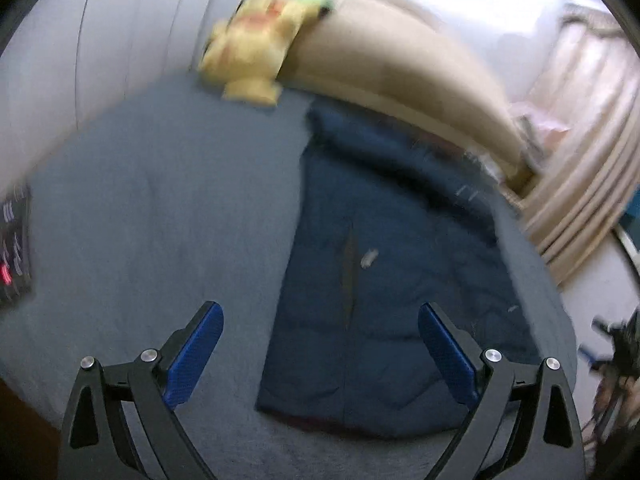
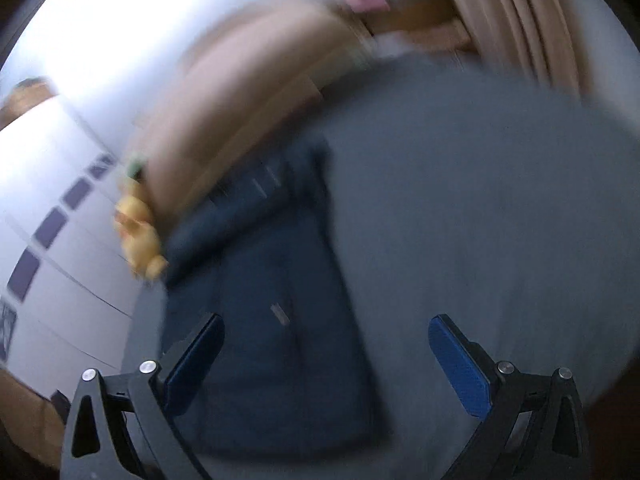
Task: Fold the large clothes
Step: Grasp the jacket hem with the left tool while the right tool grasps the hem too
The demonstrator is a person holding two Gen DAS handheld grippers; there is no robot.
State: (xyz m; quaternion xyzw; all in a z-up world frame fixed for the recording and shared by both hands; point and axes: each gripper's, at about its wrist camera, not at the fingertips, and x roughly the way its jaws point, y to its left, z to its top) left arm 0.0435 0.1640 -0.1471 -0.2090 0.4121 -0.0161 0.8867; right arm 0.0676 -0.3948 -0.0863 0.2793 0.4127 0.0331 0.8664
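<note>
A dark navy padded jacket lies folded into a long narrow shape on a grey-blue bed sheet. It also shows in the right wrist view, blurred. My left gripper is open and empty, held above the sheet, with the jacket's near left edge between its fingers. My right gripper is open and empty, held above the jacket's lower right part. Both views are motion-blurred.
A beige pillow lies at the head of the bed with a yellow plush toy beside it. A white panelled wall is on the left. Beige curtains hang on the right. A dark remote-like object lies at the sheet's left edge.
</note>
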